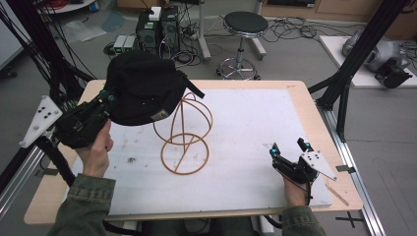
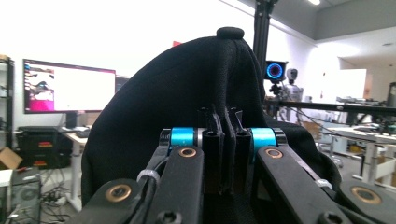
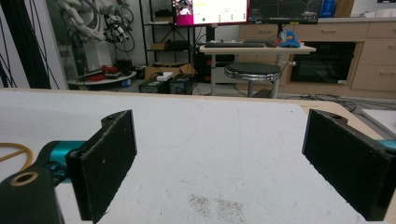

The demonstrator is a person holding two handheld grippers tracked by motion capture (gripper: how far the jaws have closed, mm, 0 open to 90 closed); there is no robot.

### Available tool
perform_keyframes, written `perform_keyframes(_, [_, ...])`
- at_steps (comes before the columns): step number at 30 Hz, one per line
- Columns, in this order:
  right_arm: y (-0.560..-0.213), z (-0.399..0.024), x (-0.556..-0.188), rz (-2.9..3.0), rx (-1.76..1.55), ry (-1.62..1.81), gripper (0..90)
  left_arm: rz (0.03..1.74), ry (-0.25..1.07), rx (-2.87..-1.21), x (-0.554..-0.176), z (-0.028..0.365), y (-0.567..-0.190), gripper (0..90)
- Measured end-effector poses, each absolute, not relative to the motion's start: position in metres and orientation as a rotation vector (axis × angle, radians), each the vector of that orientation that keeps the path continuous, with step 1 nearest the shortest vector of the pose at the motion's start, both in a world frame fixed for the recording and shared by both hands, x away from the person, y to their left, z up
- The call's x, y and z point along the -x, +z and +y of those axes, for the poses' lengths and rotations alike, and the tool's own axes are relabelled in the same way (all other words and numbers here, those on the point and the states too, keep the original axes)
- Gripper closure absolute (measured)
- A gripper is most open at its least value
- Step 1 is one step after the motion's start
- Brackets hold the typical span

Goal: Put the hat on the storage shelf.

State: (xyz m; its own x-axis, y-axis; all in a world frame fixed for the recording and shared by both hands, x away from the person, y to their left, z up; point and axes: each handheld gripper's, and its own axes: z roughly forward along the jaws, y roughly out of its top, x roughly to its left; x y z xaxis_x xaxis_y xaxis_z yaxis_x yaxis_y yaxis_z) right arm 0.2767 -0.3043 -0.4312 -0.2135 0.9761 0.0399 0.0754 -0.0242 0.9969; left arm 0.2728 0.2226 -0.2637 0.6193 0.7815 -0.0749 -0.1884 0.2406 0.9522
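A white board (image 1: 255,128) covers a wooden table in a lab cluttered with cables, a stool (image 1: 244,23) and computers on the floor behind. A black cap (image 1: 142,88) is held in the air above the table's far left part, just beside and partly over the top of a wire hat stand (image 1: 184,135) that stands upright on the board. The left gripper (image 1: 105,98) is pressed together on a fold of the cap's fabric, as is seen close up in the left gripper view. The right gripper (image 1: 290,146) is rested on the board near the right edge, well apart from the stand, its jaws spread and nothing between them. The light stand could be tipped or dragged if the cap's strap or brim were caught on the wire loops, and the cap could slip, since only a thin fold is pinched.
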Motion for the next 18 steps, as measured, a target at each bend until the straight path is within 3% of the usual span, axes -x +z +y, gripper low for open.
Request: perform_keyframes(18, [-0.429,-0.304,-0.273,1.381,-1.145,1.365,9.2,0.570,0.628,-1.241,-0.297,0.171,-0.265,87.1])
